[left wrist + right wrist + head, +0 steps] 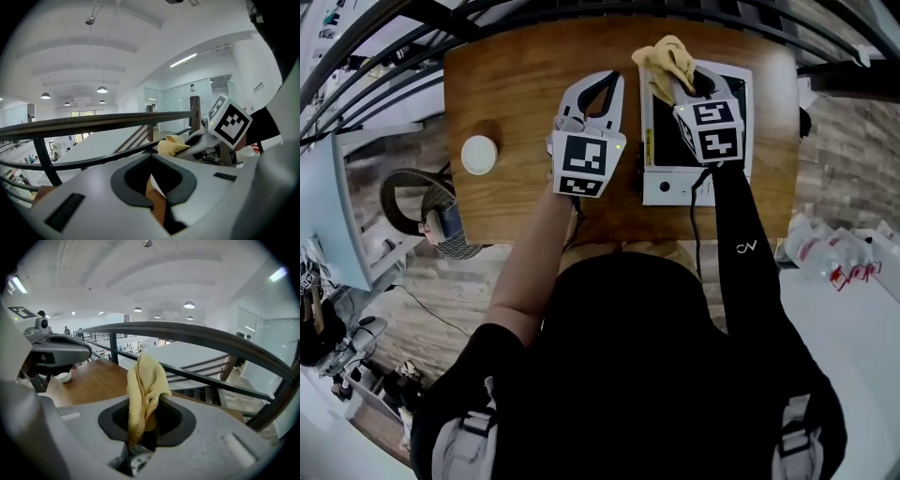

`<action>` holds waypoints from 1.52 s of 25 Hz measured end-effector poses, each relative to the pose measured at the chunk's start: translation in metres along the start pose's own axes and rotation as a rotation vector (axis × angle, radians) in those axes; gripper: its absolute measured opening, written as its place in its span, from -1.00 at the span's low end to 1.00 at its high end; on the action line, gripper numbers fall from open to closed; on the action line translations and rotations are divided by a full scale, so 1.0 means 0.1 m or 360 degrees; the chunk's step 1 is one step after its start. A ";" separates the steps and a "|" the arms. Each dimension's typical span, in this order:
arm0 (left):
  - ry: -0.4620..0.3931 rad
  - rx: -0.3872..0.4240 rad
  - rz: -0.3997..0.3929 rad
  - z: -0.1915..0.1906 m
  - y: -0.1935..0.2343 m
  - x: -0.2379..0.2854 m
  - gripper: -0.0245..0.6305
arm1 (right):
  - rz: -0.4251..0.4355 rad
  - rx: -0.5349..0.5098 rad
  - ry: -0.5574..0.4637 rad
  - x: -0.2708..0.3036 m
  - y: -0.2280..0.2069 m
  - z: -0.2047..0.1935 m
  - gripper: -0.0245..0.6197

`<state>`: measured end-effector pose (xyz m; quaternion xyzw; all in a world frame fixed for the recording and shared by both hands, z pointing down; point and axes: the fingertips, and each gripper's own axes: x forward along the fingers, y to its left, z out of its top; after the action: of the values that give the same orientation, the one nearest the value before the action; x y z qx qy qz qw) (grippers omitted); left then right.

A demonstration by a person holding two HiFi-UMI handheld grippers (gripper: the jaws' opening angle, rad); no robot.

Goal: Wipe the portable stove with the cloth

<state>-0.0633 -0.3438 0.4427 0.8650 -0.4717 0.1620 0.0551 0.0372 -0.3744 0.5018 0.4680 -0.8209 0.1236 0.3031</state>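
Note:
The portable stove, white with a black top, sits at the right of the wooden table. My right gripper hangs above the stove's far part, shut on a bunched yellow cloth. In the right gripper view the cloth stands up out of the shut jaws. My left gripper is just left of the stove over bare wood, jaws shut with nothing in them. The left gripper view shows its own jaws, with the cloth and the right gripper beyond.
A small white bowl stands on the table's left part, also seen in the right gripper view. A black railing runs just past the table's far edge. A round fan-like object is on the floor at left, plastic bags at right.

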 end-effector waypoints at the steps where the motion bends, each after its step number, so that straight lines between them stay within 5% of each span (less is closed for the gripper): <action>1: -0.0003 0.0004 -0.0015 0.02 -0.08 0.03 -0.91 | -0.0034 0.0004 0.0027 -0.06 -0.12 -0.10 -0.68; 13: -0.0047 0.0028 -0.0089 0.22 -0.82 0.20 -0.91 | -0.0556 0.0229 0.0195 -1.09 -1.63 -1.10 -0.67; 16: 0.0013 0.0041 -0.0005 0.14 -0.77 0.13 -0.91 | -0.0411 0.0267 -0.0004 -1.17 -1.35 -0.80 -0.68; 20: 0.0044 -0.0005 0.0107 0.03 -0.64 -0.08 -0.91 | 0.0037 0.0248 -0.0198 -1.03 -0.36 -0.31 -0.68; 23: 0.0054 -0.0006 0.0174 0.00 -0.62 -0.23 -0.91 | 0.0341 0.0232 -0.0200 -0.85 0.35 -0.24 -0.68; 26: 0.0051 -0.0010 0.0225 -0.02 -0.60 -0.34 -0.91 | 0.0460 0.0206 -0.0076 -0.65 0.71 -0.44 -0.67; 29: 0.0034 -0.0011 0.0234 -0.03 -0.65 -0.41 -0.91 | 0.0352 0.0196 0.0024 -0.67 0.52 -0.75 -0.68; 38: 0.0074 -0.0021 0.0168 -0.22 -1.06 -0.39 -0.91 | -0.0236 0.0320 0.0157 -1.47 -1.04 -1.64 -0.68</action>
<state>-0.0001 -0.2487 0.4568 0.8346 -0.5163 0.1817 0.0631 0.2434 -0.2482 0.5322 0.5486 -0.7516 0.2055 0.3030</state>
